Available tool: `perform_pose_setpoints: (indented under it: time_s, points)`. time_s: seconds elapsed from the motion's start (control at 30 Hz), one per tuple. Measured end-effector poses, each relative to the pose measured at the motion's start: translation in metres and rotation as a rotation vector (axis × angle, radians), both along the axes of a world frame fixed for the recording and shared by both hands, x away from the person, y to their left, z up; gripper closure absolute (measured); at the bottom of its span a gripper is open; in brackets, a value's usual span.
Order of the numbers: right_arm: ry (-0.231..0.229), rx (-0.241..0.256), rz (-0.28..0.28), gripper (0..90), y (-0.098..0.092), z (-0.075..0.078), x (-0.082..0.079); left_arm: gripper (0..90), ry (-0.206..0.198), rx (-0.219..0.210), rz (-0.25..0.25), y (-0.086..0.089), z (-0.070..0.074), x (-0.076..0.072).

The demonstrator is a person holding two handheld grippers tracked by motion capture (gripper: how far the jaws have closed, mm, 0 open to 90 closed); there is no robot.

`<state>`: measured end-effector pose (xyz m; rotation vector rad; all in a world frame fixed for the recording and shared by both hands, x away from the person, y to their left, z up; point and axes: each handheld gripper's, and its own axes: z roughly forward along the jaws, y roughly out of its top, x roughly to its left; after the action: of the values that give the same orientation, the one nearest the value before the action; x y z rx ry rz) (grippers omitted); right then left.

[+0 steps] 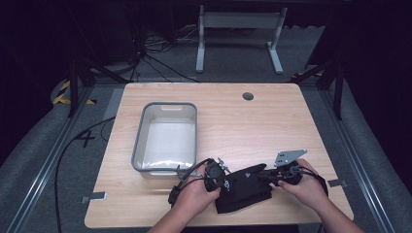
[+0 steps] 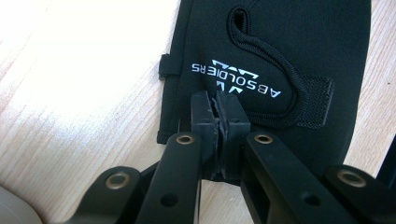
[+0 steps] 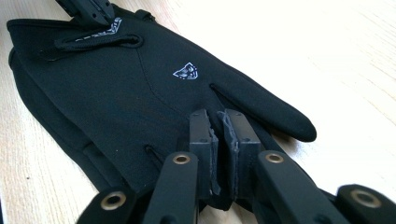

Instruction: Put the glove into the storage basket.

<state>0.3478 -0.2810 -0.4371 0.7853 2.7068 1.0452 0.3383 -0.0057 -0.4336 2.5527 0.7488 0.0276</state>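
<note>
While the black glove (image 1: 245, 187) lies flat on the counter (image 1: 272, 121) just beside the grey bin (image 1: 166, 137), the left gripper (image 2: 218, 122) pinches its cuff and the right gripper (image 3: 219, 135) pinches its fingers, likely to lift it evenly.

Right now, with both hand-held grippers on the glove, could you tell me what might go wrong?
1. The left hand-held gripper pinches only the cuff edge of the glove; the fabric may slip out on lifting.
2. The right hand-held gripper seems shut at the fingers; uneven pulling could drag the glove across the table, short of the bin.
</note>
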Motion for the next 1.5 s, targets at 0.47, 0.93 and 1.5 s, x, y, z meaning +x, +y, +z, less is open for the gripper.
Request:
perform_pose_setpoints:
  time_s: [0.47,0.93,1.5]
  points:
    - [-0.012,0.117,-0.013,83.9,-0.01,0.032,-0.012,88.3,-0.028,-0.074,-0.02,0.012,0.043,-0.017]
    - [0.002,0.101,0.004,83.5,-0.004,0.026,-0.018,87.9,-0.013,-0.019,-0.036,0.01,0.044,-0.023]
    - [0.017,0.065,-0.003,79.5,-0.004,0.018,-0.018,77.7,0.019,0.058,-0.054,-0.004,0.019,-0.018]
